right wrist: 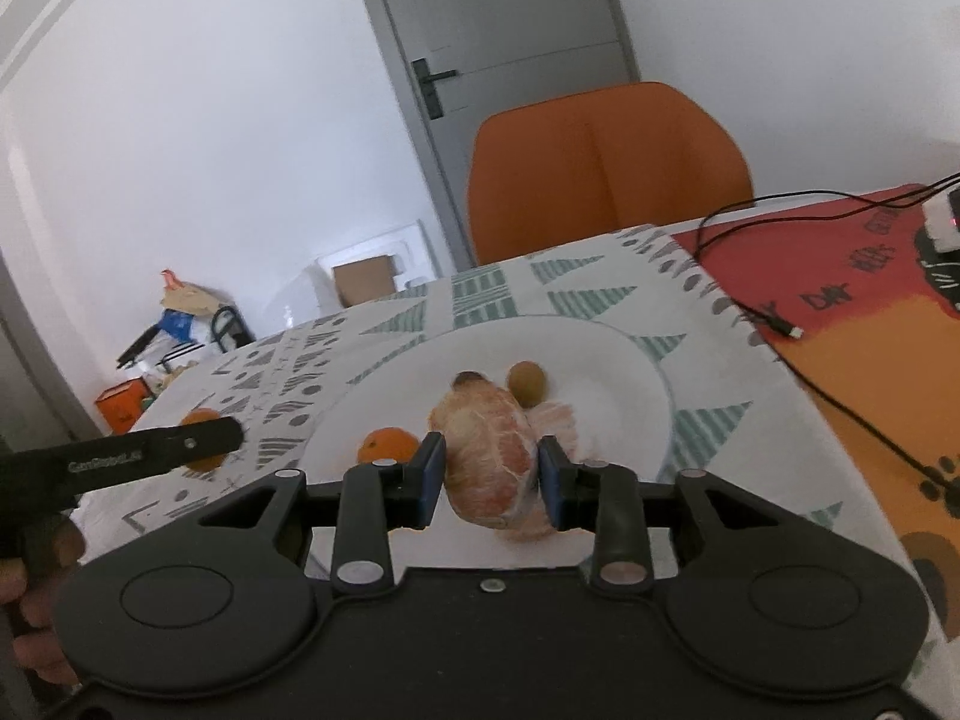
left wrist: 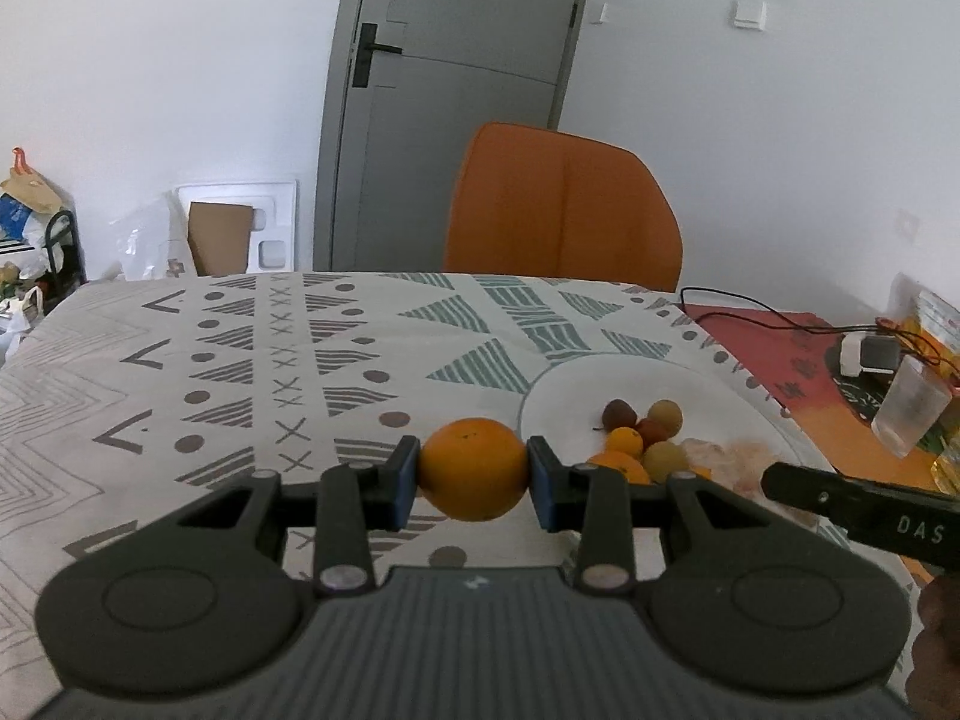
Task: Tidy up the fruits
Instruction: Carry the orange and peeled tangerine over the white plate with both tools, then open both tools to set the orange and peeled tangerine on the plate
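Note:
My left gripper (left wrist: pixel 473 471) is shut on a round orange (left wrist: pixel 474 483), held just above the patterned tablecloth, left of a white plate (left wrist: pixel 576 384). On the plate lie several small fruits (left wrist: pixel 642 432), orange, brown and tan. In the right wrist view my right gripper (right wrist: pixel 492 483) hovers over the near part of the plate (right wrist: pixel 600 360). A peeled pinkish citrus piece (right wrist: pixel 489 456) lies between its pads, which stand slightly apart from it. A small orange (right wrist: pixel 387 444) and a greenish-brown fruit (right wrist: pixel 527 381) lie beside it. The held orange (right wrist: pixel 201 417) shows at the left.
An orange chair (left wrist: pixel 564 204) stands behind the table's far edge. To the right lies a red and orange mat (right wrist: pixel 840 276) with a black cable (right wrist: pixel 840 408), a white charger (left wrist: pixel 864 354) and a clear plastic cup (left wrist: pixel 909 414). Boxes and bags clutter the floor at left.

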`<state>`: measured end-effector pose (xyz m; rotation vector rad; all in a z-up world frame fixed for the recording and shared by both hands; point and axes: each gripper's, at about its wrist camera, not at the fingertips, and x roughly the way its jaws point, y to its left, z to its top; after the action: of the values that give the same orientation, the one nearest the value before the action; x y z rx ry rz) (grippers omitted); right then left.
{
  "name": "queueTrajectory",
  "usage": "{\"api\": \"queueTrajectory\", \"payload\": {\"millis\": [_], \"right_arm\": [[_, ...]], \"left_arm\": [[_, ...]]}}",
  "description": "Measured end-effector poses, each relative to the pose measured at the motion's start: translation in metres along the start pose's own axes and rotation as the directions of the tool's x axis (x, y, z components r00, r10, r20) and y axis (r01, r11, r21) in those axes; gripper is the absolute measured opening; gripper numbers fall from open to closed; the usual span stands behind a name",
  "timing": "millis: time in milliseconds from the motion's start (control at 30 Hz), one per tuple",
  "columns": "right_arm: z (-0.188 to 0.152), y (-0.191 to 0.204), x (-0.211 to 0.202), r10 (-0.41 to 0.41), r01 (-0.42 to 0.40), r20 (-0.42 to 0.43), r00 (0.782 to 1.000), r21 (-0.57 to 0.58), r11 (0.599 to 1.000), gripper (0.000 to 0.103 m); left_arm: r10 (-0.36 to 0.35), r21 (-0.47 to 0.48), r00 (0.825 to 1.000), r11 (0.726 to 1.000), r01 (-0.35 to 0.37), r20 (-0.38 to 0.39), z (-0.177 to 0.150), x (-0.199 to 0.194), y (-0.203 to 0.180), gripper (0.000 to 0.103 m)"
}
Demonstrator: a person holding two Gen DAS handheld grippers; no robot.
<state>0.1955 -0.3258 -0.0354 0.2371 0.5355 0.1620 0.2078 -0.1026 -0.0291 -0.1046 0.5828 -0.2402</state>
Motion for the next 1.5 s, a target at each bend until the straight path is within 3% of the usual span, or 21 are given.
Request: {"api": "queueTrajectory", "payload": {"millis": [633,1067,1200,1333,1500], "right_arm": [[0.0,-0.031,-0.009,-0.099,0.098,0.002,0.995,0.055,0.994,0.04],[-0.002,-0.035,-0.006,-0.078,0.078,-0.001,0.997,0.072,0.994,0.045],[-0.004,-0.033,-0.006,-0.066,0.066,-0.005,0.998,0.07,0.995,0.046],[-0.006,-0.029,-0.008,-0.058,0.059,-0.005,0.998,0.059,0.997,0.054],[-0.008,-0.022,-0.014,-0.043,0.043,0.0,0.999,0.045,0.998,0.055]], "left_arm": [[-0.086,0.051,0.996,0.995,0.088,-0.036,-0.001,0.017,-0.026,0.037],[-0.038,0.067,0.999,0.997,0.041,-0.039,0.005,0.015,-0.028,0.044],[-0.014,0.059,0.999,0.998,0.016,-0.037,0.003,0.011,-0.023,0.051],[0.002,0.052,0.999,0.999,0.0,-0.037,0.001,0.004,-0.019,0.054],[0.019,0.056,0.999,0.998,-0.018,-0.028,-0.001,-0.006,-0.018,0.055]]}}
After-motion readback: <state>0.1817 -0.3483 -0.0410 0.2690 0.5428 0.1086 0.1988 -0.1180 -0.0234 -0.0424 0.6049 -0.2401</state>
